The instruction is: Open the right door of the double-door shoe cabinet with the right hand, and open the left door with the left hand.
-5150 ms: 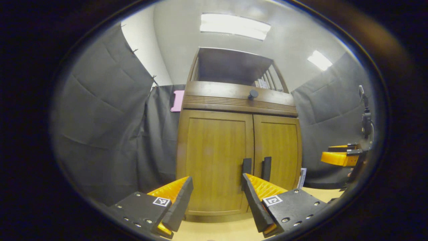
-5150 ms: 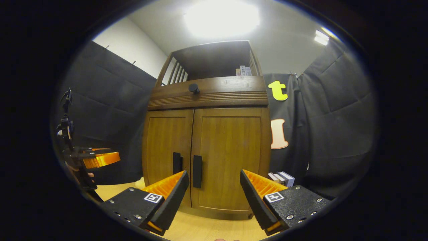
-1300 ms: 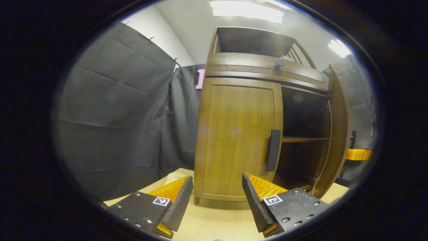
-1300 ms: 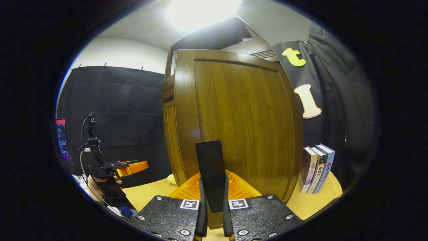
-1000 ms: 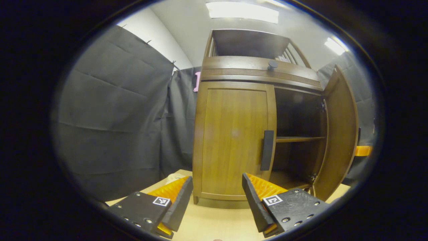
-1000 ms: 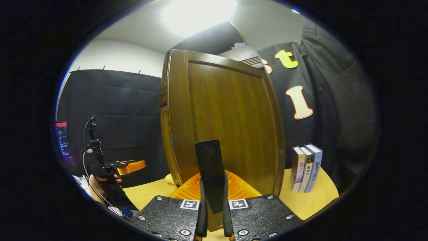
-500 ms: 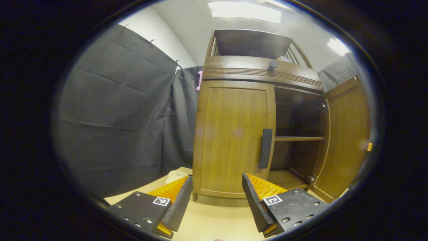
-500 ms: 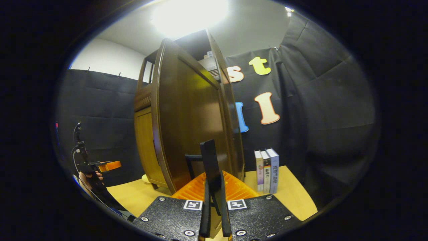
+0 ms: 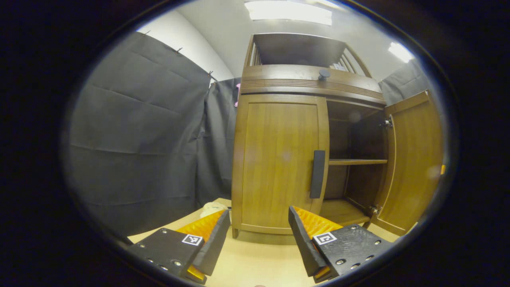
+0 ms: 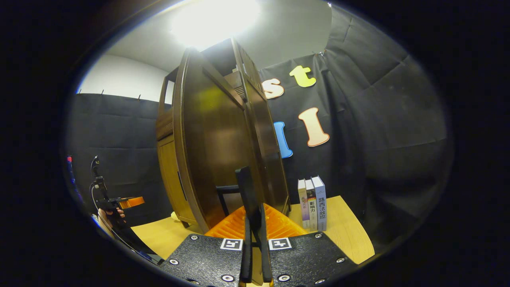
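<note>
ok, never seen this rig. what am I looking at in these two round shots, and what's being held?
No robot here: a person carries a two-finger gripper in each hand, and each gripper has its own fisheye camera looking along its fingers.

In the left gripper view, the left gripper is open and holds nothing. It faces the shoe cabinet: left door shut, with its handle free, right door swung wide, a shelf showing inside.

In the right gripper view, the right gripper is shut on the right door's handle. Three books stand on the wooden surface beside the cabinet. The other gripper, in the person's hand, shows far left.
</note>
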A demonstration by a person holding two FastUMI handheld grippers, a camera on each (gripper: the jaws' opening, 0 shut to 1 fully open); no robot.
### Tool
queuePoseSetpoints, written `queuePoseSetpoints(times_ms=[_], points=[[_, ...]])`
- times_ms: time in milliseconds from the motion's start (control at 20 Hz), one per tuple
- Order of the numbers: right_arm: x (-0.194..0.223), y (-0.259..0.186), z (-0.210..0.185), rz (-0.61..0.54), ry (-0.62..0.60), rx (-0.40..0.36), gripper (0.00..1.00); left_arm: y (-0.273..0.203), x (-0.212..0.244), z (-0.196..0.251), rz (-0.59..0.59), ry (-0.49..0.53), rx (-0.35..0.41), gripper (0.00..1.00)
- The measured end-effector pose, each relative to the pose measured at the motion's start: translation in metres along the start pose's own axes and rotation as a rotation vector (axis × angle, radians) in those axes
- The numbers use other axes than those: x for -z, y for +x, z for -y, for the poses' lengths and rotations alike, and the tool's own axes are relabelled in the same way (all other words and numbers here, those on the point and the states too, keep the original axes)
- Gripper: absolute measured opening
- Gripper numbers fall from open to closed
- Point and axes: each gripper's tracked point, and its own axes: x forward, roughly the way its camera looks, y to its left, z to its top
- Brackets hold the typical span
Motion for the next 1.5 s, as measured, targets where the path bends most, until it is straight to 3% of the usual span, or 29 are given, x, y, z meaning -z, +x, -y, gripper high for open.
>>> queuePoseSetpoints(times_ms=[250, 300, 450, 500, 650, 750, 850, 1050, 1100, 1250, 1500], points=[[0.004, -0.013, 0.009, -0.038, -0.042, 0.019, 0.13, 0.001, -0.002, -0.001, 0.005, 0.006, -0.018, 0.9], [0.0, -0.013, 0.011, -0.026, -0.049, 0.036, 0.13, 0.001, -0.001, 0.0, 0.005, 0.003, -0.018, 0.84], [-0.007, -0.014, 0.026, 0.011, -0.072, 0.126, 0.17, 0.001, -0.001, 0.001, 0.007, -0.015, -0.005, 0.84], [-0.011, -0.017, 0.03, 0.029, -0.081, 0.155, 0.21, 0.0, 0.0, 0.0, 0.011, -0.021, -0.001, 0.91], [-0.019, -0.019, 0.032, 0.066, -0.068, 0.211, 0.61, 0.001, -0.003, 0.001, 0.032, -0.019, 0.017, 0.91], [-0.021, -0.018, 0.024, 0.085, -0.048, 0.206, 0.84, 0.0, -0.005, 0.003, 0.056, -0.01, 0.029, 0.9], [-0.025, -0.014, 0.017, 0.105, -0.052, 0.181, 0.92, 0.001, -0.007, 0.005, 0.09, -0.018, 0.053, 0.91], [-0.028, -0.013, 0.016, 0.107, -0.119, 0.18, 0.94, 0.005, -0.005, 0.013, 0.128, -0.046, 0.14, 0.78], [-0.03, -0.012, 0.009, 0.112, -0.126, 0.158, 0.94, 0.004, -0.004, 0.015, 0.13, -0.051, 0.166, 0.91], [-0.032, 0.0, -0.004, 0.125, -0.16, 0.083, 0.94, -0.004, -0.008, 0.024, 0.117, -0.07, 0.254, 0.91], [-0.025, 0.005, -0.011, 0.097, -0.209, 0.06, 0.94, -0.006, -0.008, 0.031, 0.105, -0.07, 0.352, 0.91]])
